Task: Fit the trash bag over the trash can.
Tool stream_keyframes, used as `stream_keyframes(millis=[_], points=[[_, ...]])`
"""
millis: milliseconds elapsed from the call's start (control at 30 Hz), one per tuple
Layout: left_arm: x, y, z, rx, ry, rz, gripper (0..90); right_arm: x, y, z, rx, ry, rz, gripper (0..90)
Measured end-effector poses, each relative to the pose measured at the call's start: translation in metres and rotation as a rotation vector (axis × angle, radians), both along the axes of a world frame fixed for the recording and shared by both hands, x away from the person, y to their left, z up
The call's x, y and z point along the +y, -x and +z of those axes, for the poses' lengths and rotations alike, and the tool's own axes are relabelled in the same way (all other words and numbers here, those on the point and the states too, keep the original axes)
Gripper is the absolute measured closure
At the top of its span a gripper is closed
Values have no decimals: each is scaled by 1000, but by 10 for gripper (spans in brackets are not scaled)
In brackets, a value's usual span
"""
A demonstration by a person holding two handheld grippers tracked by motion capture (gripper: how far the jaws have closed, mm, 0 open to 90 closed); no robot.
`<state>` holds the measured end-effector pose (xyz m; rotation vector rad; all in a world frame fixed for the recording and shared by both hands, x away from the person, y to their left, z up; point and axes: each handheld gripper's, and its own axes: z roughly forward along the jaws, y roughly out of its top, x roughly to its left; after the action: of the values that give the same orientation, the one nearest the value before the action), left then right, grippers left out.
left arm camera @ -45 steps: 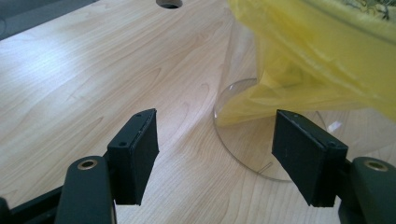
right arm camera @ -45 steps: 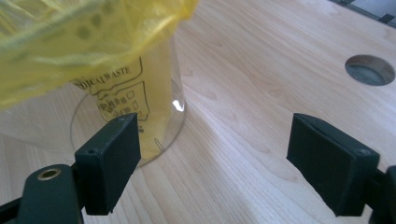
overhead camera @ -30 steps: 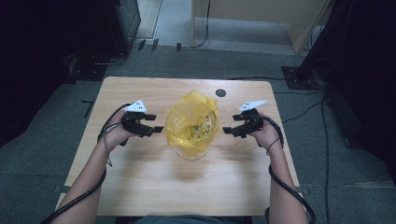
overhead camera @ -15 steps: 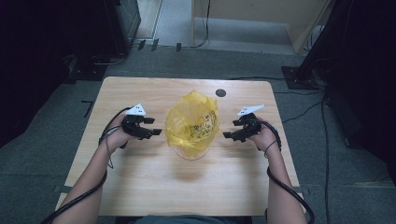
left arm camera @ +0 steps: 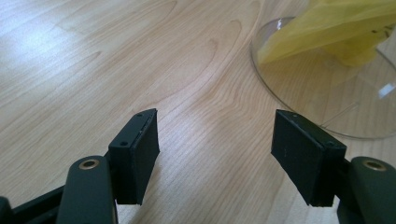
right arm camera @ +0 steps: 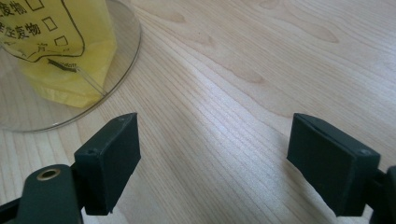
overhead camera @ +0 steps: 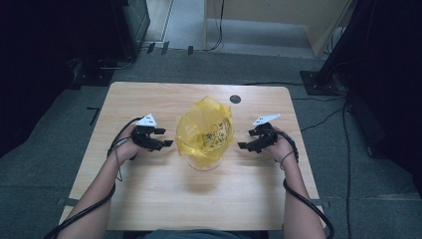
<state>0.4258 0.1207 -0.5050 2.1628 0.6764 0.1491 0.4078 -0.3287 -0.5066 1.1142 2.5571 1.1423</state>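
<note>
Tool jaws on both the left tool [overhead camera: 166, 144] and right tool [overhead camera: 242, 146] stand released and empty, flanking the yellow bag [overhead camera: 205, 130] lining a clear container [overhead camera: 201, 162] at mid-desk [overhead camera: 149, 199], so any handling of the bag seems yet to begin.

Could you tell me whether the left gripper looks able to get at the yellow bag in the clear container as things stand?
Probably yes. The left gripper has its jaws open and points at the yellow bag in the clear container, with bare table between them and nothing in the way.
</note>
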Motion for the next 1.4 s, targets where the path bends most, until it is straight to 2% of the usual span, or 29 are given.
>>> stream_keyframes(millis=[133, 267, 500, 567, 700, 900, 1400], points=[[1, -1, -5, 0, -24, 5, 317, 2, -1, -5, 0, 1, -3, 171], [0, -2, -8, -5, -35, 6, 317, 6, -2, -8, -22, 4, -1, 154], [-4, -3, -11, -30, -32, 6, 315, 12, -4, -12, -86, 22, 15, 143], [-6, -4, -12, -37, -37, 10, 314, 14, -4, -13, -94, 28, 19, 135], [-11, -4, -12, -54, -60, 12, 286, 18, -6, -17, -145, 48, 30, 121], [-16, -2, -12, -83, -102, -11, 235, 22, -7, -17, -145, 66, 33, 87], [-16, -3, -13, -82, -106, 2, 195, 22, -7, -17, -146, 66, 33, 87]])
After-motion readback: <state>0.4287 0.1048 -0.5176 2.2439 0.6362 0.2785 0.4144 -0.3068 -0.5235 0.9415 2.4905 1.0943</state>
